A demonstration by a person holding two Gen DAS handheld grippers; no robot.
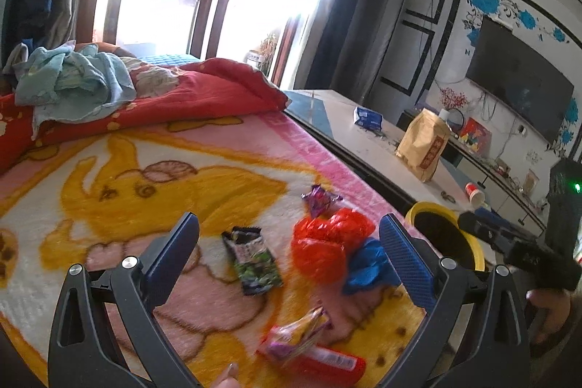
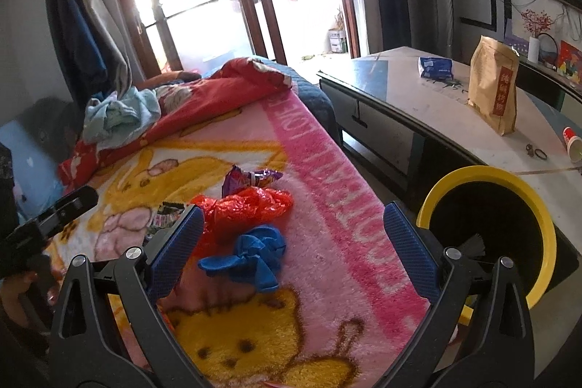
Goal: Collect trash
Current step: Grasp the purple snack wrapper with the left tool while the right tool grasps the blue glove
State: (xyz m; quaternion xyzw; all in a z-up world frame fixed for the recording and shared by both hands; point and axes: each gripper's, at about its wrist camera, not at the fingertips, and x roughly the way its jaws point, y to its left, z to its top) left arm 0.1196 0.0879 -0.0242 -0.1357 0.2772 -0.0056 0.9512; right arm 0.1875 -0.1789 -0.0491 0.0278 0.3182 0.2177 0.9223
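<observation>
Left wrist view
Left gripper (image 1: 289, 242): fingers spread wide, nothing between them, above the blanket (image 1: 109, 177).
Trash: dark green wrapper (image 1: 252, 260), red plastic bag (image 1: 329, 242) touching a blue glove (image 1: 371, 266), purple wrapper (image 1: 320, 200) beyond; pink-and-red packet (image 1: 309, 346) nearest.
Bin (image 1: 451, 239): yellow-rimmed, just off the blanket's edge.

Right wrist view
Right gripper (image 2: 293, 239): fingers wide apart, empty, over the blue glove (image 2: 254, 259).
Red plastic bag (image 2: 247, 208): beside the glove, purple wrapper (image 2: 249, 179) behind.
Bin (image 2: 509, 228): near the table (image 2: 418, 104).
</observation>
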